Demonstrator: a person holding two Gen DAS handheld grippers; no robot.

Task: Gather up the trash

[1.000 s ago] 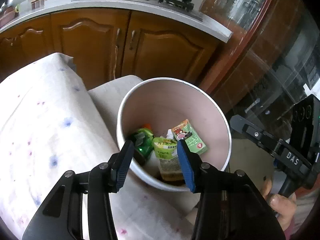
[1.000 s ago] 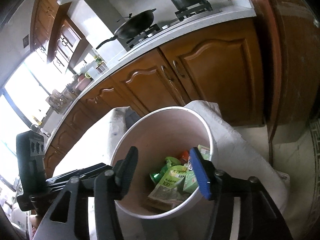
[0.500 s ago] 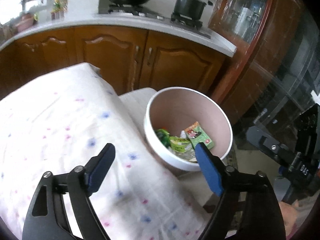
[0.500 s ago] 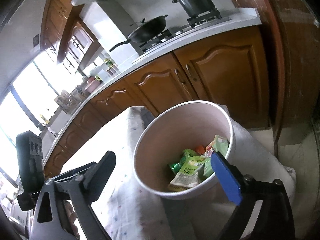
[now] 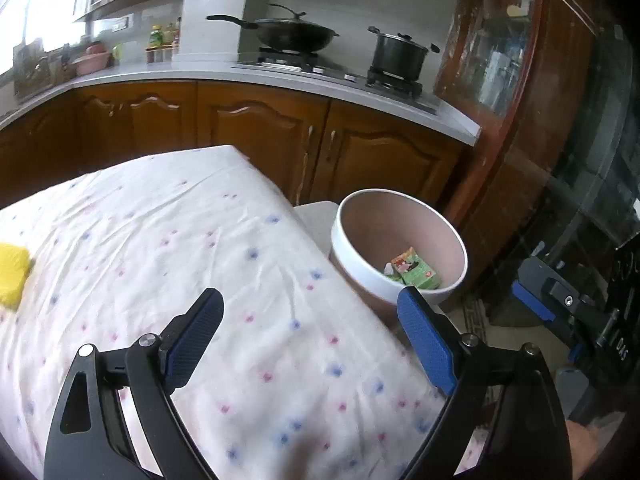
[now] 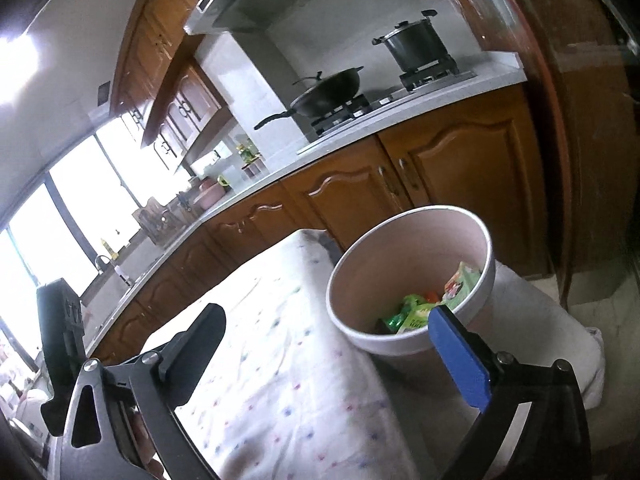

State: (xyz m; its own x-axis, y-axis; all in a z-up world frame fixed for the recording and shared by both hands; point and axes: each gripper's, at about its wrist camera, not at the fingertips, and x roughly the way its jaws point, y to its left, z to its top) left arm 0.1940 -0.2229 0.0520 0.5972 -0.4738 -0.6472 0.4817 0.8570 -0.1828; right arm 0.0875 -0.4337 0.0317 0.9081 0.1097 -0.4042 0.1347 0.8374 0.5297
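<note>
Kitchen table point(image 5: 200, 240), bin point(image 5: 348, 240) beside its edge

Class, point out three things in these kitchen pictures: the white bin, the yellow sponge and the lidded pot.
bin point(image 5: 362, 236), left wrist view, on its white outer wall.
sponge point(image 5: 12, 272), left wrist view, on its yellow top face.
pot point(image 6: 416, 46), right wrist view, on its dark side wall.

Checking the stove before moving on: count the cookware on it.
2: a wok on the left burner and a lidded pot on the right burner. Nothing else shows on the stove.
</note>
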